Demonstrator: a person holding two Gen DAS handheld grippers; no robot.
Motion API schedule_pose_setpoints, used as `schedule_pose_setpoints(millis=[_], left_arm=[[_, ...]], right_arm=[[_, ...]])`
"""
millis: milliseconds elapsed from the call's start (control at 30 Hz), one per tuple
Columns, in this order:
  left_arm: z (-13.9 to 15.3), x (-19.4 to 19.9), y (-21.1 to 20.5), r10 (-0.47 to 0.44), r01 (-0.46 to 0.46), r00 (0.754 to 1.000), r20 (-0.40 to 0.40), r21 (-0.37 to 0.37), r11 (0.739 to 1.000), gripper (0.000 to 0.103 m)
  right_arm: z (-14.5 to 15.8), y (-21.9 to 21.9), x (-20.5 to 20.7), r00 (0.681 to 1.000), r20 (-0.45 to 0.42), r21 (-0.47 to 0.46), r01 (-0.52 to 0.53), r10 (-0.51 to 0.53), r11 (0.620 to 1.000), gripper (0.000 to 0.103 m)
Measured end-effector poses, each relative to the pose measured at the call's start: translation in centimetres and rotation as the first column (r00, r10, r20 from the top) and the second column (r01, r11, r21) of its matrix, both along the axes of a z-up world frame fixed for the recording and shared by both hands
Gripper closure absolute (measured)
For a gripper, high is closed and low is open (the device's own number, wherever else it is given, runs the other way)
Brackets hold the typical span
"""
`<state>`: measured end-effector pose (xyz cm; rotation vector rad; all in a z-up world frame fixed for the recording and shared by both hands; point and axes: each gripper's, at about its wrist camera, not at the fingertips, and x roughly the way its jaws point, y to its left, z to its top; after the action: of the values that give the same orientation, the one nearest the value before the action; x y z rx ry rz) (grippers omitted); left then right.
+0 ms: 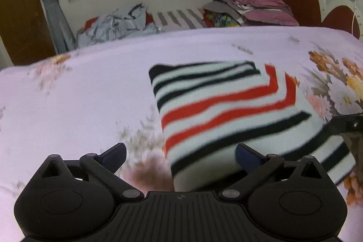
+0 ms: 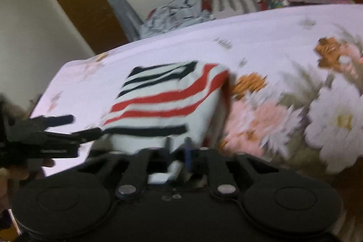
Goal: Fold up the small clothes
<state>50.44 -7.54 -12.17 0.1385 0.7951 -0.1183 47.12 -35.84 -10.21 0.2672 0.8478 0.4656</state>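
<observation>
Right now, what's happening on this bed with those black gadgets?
A person is folding a small striped garment on a floral bedsheet, working a hand-held gripper in each hand. The left gripper has its fingers spread wide with nothing pinched, near the garment's corner. The right gripper is shut on the garment's near edge. The garment already lies folded into a compact rectangle. Loose clothes are heaped beyond the bed, under the window.
</observation>
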Motion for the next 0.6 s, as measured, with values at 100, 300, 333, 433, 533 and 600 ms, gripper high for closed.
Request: schedule_pose_setpoints(millis=[100,300,333,433,533,600], left_arm=[[-1.8,0.3,0.3,-0.007,0.005,0.997,-0.082,-0.026,1.000,0.015],[-0.8,0.8,0.8,0.000,-0.006,0.998,-0.059,-0.108,0.994,0.005],[-1.0,1.3,1.3,0.012,-0.022,0.997,-0.073,-0.138,0.990,0.000],[-2.5,2.9,2.8,0.029,-0.068,0.989,-0.148,-0.267,0.961,0.000],[-4.1,4.2,4.2,0.027,-0.117,0.975,-0.221,-0.405,0.907,0.001],[-5.0,4.5,4.5,0.013,-0.127,0.968,-0.250,-0.447,0.886,0.001]], right_arm=[[-2.0,0.9,0.6,0.999,-0.054,-0.084,-0.005,0.001,0.996,0.103],[-0.6,-0.4,0.8,0.998,-0.024,0.025,0.057,-0.056,0.998,0.074],[-0.9,-1.1,1.3,0.996,-0.039,0.057,0.088,-0.086,0.995,0.041],[-2.6,-2.7,3.4,0.987,-0.119,0.126,0.120,-0.105,0.985,0.034],[-5.4,-4.4,5.6,0.966,-0.244,0.285,0.150,-0.080,0.947,0.045],[-6.6,-5.2,6.4,0.956,-0.283,0.316,0.169,-0.077,0.934,0.045]])
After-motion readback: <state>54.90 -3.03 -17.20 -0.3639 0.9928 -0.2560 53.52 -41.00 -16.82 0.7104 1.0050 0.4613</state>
